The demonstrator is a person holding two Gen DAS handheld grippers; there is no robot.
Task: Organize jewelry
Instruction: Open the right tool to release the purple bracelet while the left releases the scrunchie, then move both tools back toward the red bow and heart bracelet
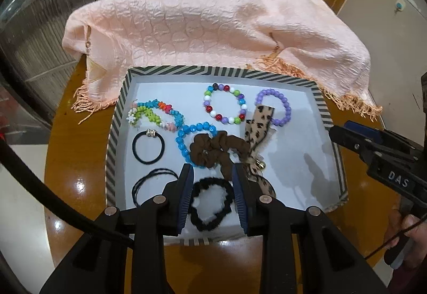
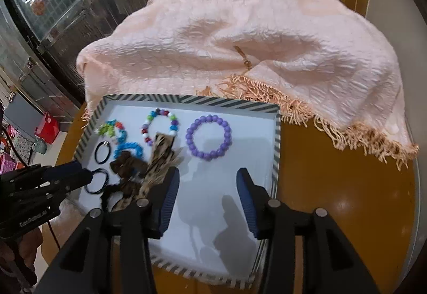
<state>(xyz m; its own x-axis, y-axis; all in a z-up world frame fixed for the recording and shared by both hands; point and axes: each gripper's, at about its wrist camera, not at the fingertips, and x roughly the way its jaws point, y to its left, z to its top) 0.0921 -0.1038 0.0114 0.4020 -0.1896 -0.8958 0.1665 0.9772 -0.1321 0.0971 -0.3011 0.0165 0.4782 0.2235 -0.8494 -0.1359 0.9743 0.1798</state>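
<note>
A striped-rim tray (image 1: 121,96) with a white floor holds beaded bracelets and hair ties. In the left wrist view I see a multicolour bracelet (image 1: 225,104), a purple bracelet (image 1: 275,104), a blue bracelet (image 1: 193,143), a brown scrunchie (image 1: 216,151), a leopard bow (image 1: 257,131) and black hair ties (image 1: 148,145). My left gripper (image 1: 213,176) is open over a black scrunchie (image 1: 210,203), which lies between the fingers. My right gripper (image 2: 208,176) is open and empty above the tray's bare right part (image 2: 234,160), near the purple bracelet (image 2: 209,140).
A pink fringed cloth (image 1: 213,16) lies bunched behind the tray on the round brown table (image 1: 77,149). The right gripper's body (image 1: 379,149) shows at the right of the left wrist view. The table edge is close on both sides.
</note>
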